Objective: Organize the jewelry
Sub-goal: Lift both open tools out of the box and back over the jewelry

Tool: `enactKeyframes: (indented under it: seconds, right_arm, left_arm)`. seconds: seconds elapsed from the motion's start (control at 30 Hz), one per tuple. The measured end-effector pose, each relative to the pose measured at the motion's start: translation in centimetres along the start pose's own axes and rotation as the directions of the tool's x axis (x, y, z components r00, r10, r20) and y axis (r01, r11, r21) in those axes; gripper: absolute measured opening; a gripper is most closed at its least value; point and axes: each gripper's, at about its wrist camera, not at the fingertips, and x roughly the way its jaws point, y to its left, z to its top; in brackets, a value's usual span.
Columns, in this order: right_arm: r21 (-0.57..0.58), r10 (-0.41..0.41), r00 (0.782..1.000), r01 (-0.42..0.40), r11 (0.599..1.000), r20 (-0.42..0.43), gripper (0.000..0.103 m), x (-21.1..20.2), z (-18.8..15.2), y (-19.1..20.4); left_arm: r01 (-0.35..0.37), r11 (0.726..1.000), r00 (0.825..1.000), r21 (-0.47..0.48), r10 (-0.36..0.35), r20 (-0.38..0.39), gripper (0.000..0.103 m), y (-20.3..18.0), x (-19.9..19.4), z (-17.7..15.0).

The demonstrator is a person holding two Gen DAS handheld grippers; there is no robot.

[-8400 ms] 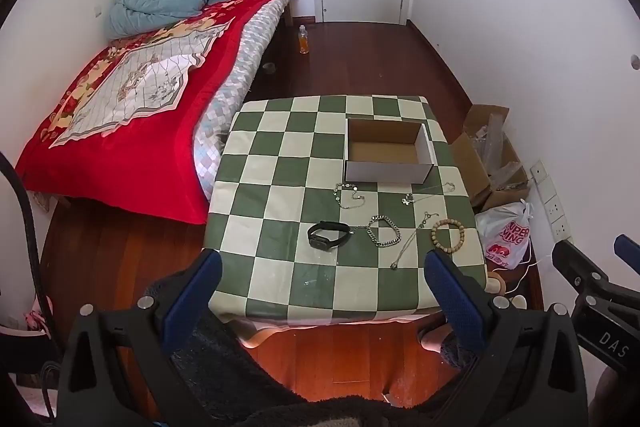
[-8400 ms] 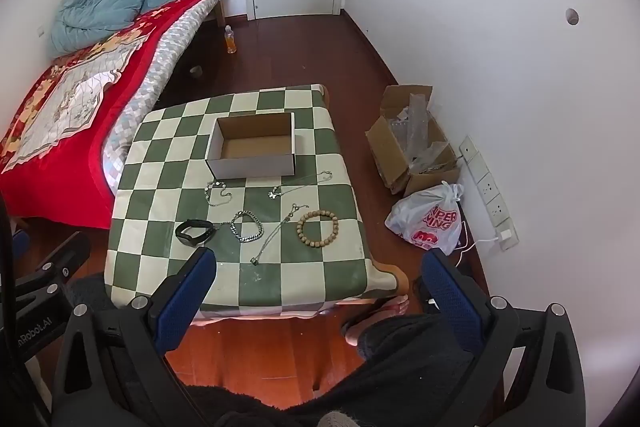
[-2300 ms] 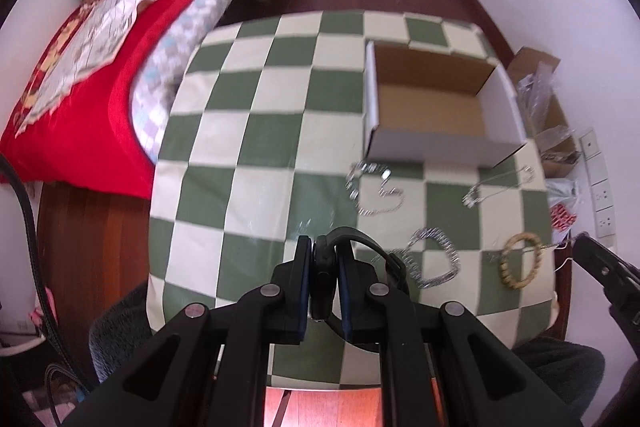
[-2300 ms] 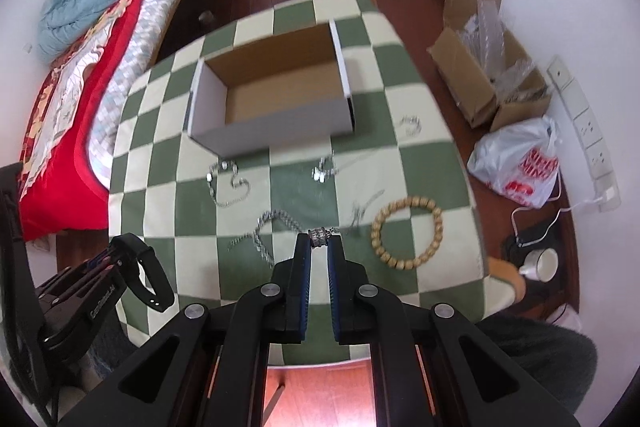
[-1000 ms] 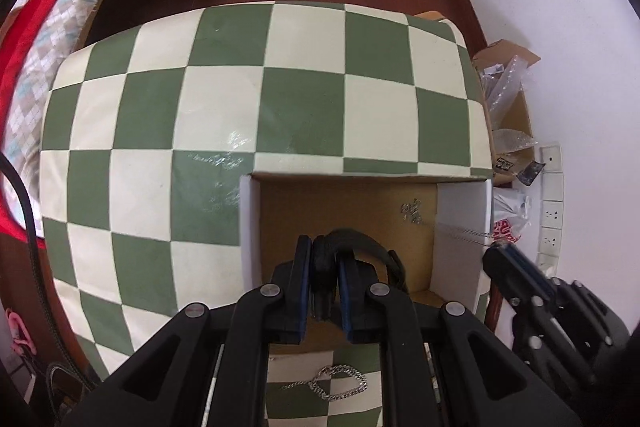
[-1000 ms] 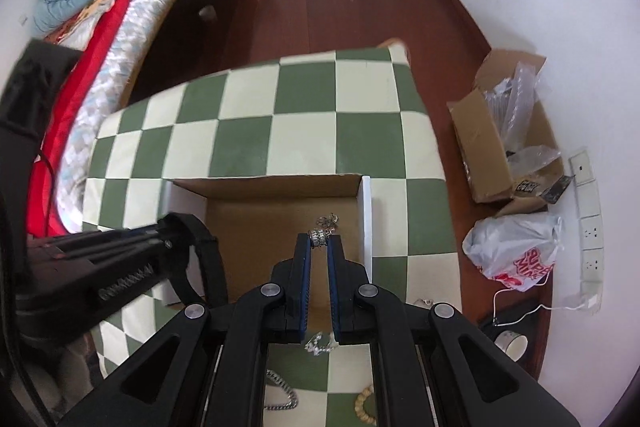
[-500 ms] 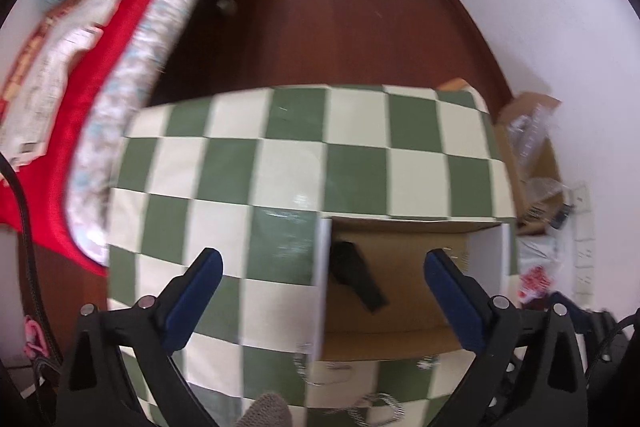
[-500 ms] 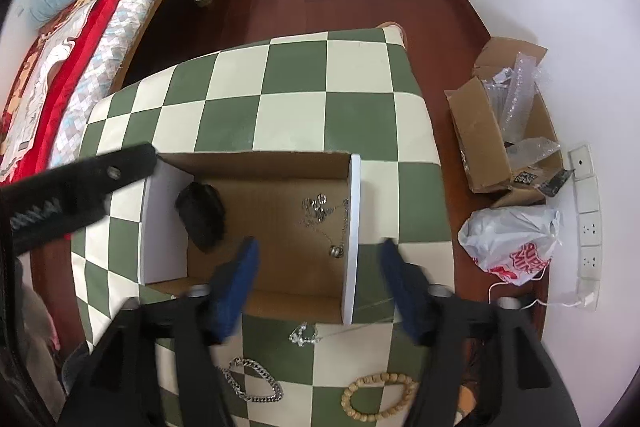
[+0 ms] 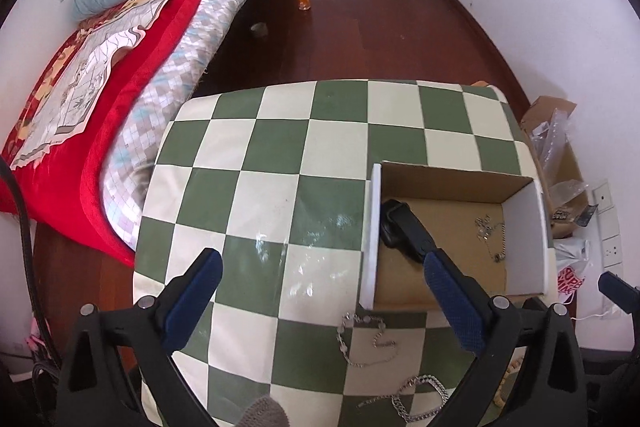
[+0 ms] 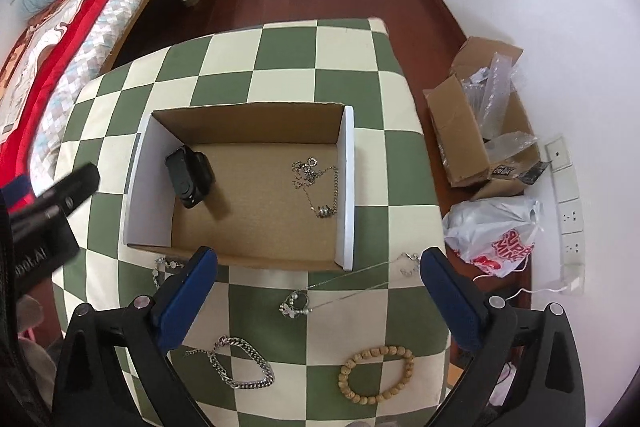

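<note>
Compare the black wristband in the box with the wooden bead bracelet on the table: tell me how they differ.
The black wristband lies inside the cardboard box, by its left wall; the wooden bead bracelet lies out on the checkered table, nearer the grippers. The wristband is a solid dark strap resting on its edge; the bracelet is a ring of tan beads lying flat. Neither is held: both grippers are open.

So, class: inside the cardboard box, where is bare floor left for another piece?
In the cardboard box, bare floor lies between the black watch and the pendant necklace, and along the near wall. The corners holding them are taken.
</note>
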Motion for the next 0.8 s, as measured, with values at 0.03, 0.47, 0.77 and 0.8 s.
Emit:
enactKeyframes:
  seconds: [0.03, 0.47, 0.77, 0.8]
  right_arm:
    - [-0.004, -0.008, 1.0, 0.008, 1.0, 0.01, 0.103, -0.3, -0.2, 0.1]
    - [-0.009, -0.058, 0.975, 0.061, 0.998, 0.215, 0.103, -7.4, -4.3, 0.4]
    - [0.023, -0.046, 0.95, 0.041, 0.999, 0.308, 0.103, -11.8, -7.5, 0.2]
    - [0.028, -0.041, 0.948, 0.034, 0.999, 0.316, 0.103, -12.2, -8.0, 0.1]
  left_arm:
    - [-0.006, 1.0, 1.0, 0.0, 0.006, 0.013, 0.103, 0.0, -0.5, -0.3]
    - [-0.013, 1.0, 0.983, -0.017, 0.015, 0.183, 0.103, 1.9, -8.4, -4.1]
    - [-0.011, 1.0, 0.969, -0.018, 0.015, 0.247, 0.103, 3.0, -12.8, -7.1]
    - [-0.009, 1.0, 0.969, -0.02, 0.014, 0.246, 0.103, 3.1, -13.1, -7.4]
